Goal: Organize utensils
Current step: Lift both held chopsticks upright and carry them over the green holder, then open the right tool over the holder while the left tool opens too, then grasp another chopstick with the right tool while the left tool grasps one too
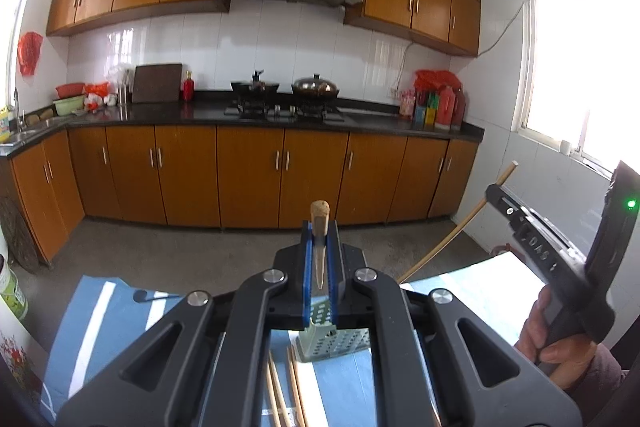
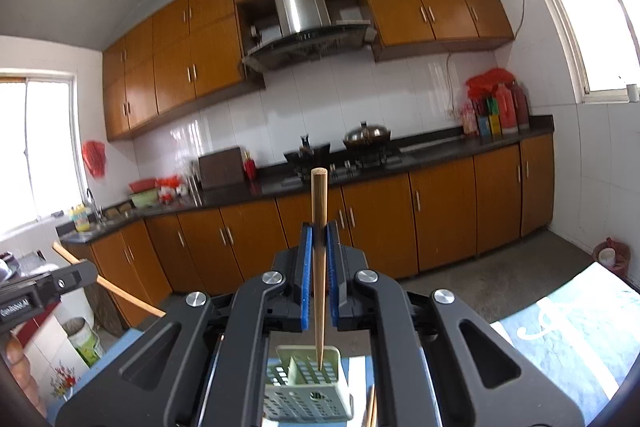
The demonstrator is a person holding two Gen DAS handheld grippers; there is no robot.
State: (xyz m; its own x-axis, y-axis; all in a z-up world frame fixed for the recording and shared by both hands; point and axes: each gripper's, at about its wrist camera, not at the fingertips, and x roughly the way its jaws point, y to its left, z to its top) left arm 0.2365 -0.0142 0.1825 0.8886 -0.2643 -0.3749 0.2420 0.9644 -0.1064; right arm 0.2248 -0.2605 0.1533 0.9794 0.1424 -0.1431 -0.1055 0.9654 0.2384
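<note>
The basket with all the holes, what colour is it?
The basket is pale green, clearest in the right wrist view.

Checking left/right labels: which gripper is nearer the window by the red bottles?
Right. The right gripper sits on the window side of the left gripper, which is farther from it.
</note>
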